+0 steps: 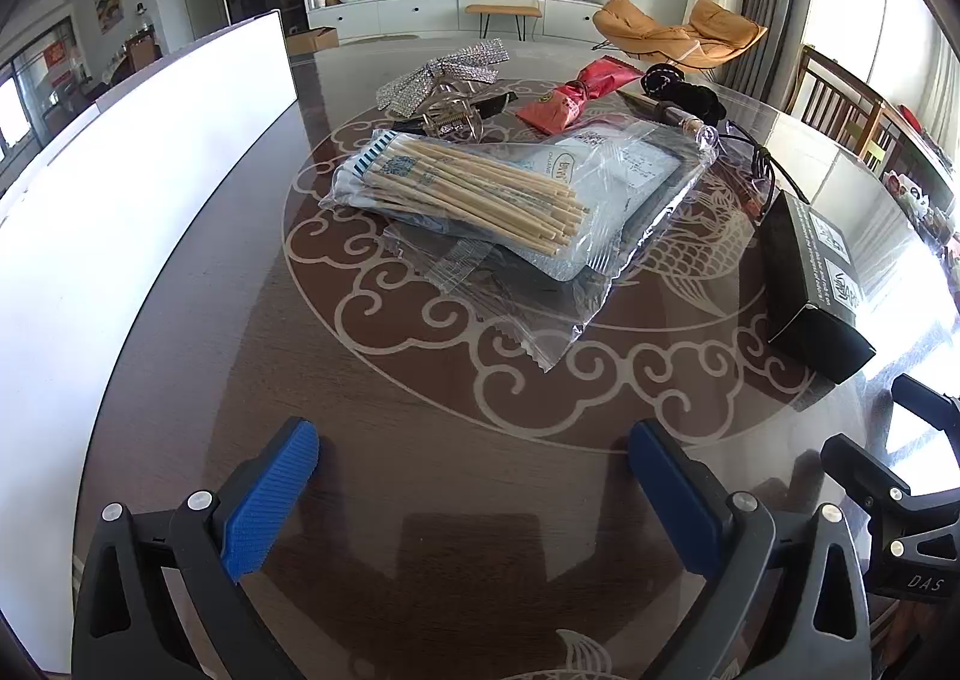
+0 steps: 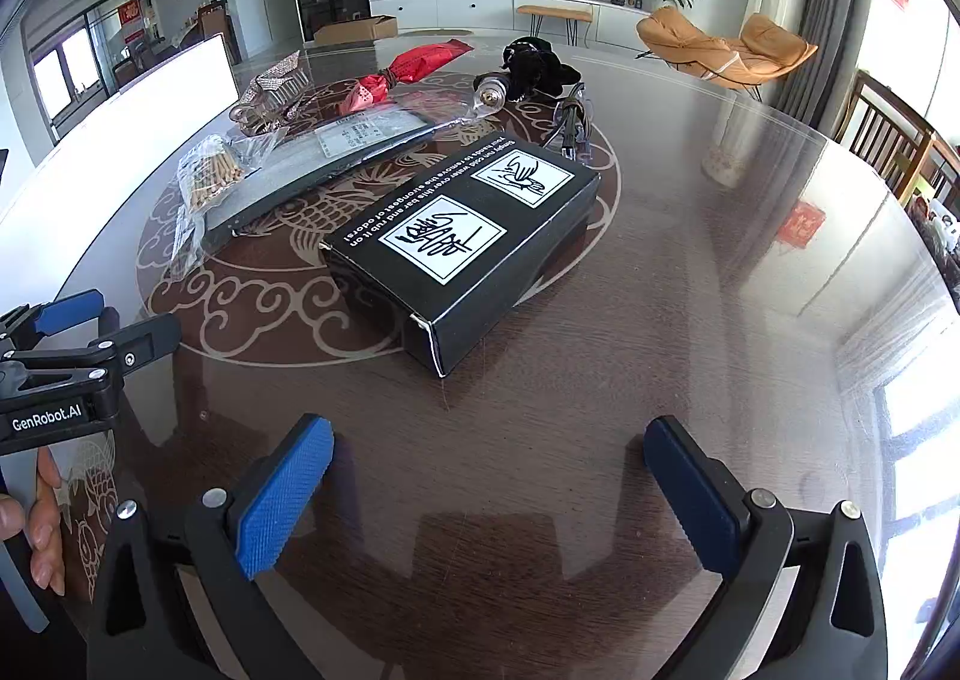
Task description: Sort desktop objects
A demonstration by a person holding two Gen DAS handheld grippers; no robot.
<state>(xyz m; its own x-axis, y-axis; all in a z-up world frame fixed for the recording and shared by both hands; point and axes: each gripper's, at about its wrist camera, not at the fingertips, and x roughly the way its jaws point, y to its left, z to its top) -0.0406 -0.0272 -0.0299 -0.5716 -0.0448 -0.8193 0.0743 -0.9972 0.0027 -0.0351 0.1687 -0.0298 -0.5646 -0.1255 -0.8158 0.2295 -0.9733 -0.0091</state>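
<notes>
My left gripper (image 1: 474, 449) is open and empty above the table, short of a clear bag of wooden sticks (image 1: 480, 188) lying on a flat packaged item (image 1: 612, 182). A black box (image 1: 810, 272) lies to the right; in the right wrist view the black box (image 2: 468, 242) is just ahead of my open, empty right gripper (image 2: 489, 446). Further back lie a rhinestone bow clip (image 1: 444, 80), a red wrapped packet (image 1: 576, 95), a black fabric item (image 1: 684, 92) and glasses (image 1: 756, 158). The left gripper (image 2: 66, 332) shows at the left edge of the right wrist view.
A white board or bin wall (image 1: 120, 188) runs along the table's left side. The round glass-topped table (image 2: 690, 290) has a swirl pattern. Wooden chairs (image 2: 888, 140) stand at the right, and an orange lounge chair (image 2: 720, 50) stands beyond the table.
</notes>
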